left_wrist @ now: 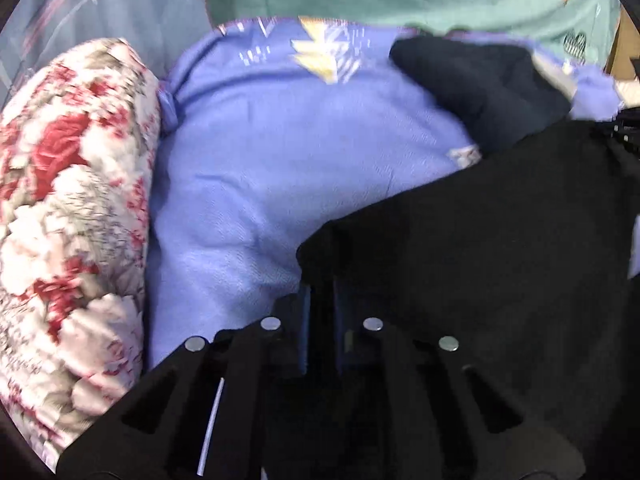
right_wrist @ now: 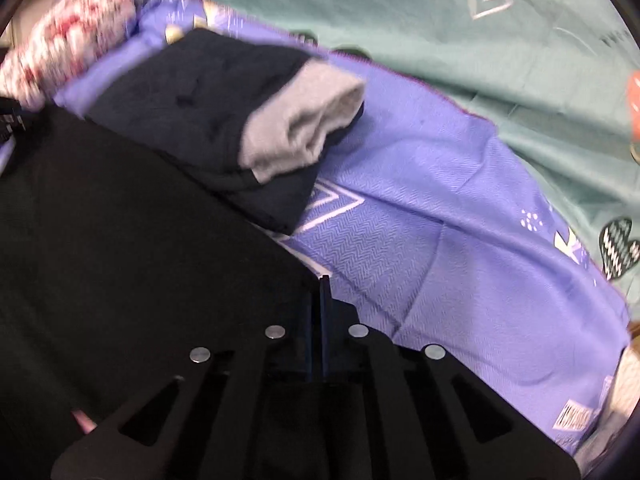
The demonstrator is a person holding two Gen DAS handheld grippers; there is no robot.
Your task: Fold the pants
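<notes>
Left tongs (left_wrist: 320, 280) are pinched nearly closed on an edge of the black pants (left_wrist: 480, 248), the dark cloth draping over the tips and spreading away to the right across the purple blanket (left_wrist: 260, 168). Over on the other side, the right tongs (right_wrist: 320, 292) are squeezed tight too, gripping another edge of the pants (right_wrist: 120, 260), which fill the left half of that view. So the pants hang stretched between both tongs, low over the blanket. Just beyond them sits a folded dark navy garment (right_wrist: 192, 112) with a grey piece (right_wrist: 304, 120) lying on top, both resting on the blanket. A red-and-white flowered quilt roll (left_wrist: 68, 220) lies along the blanket's left edge, touching it. Behind everything runs a teal sheet (right_wrist: 480, 40) printed with hearts.
</notes>
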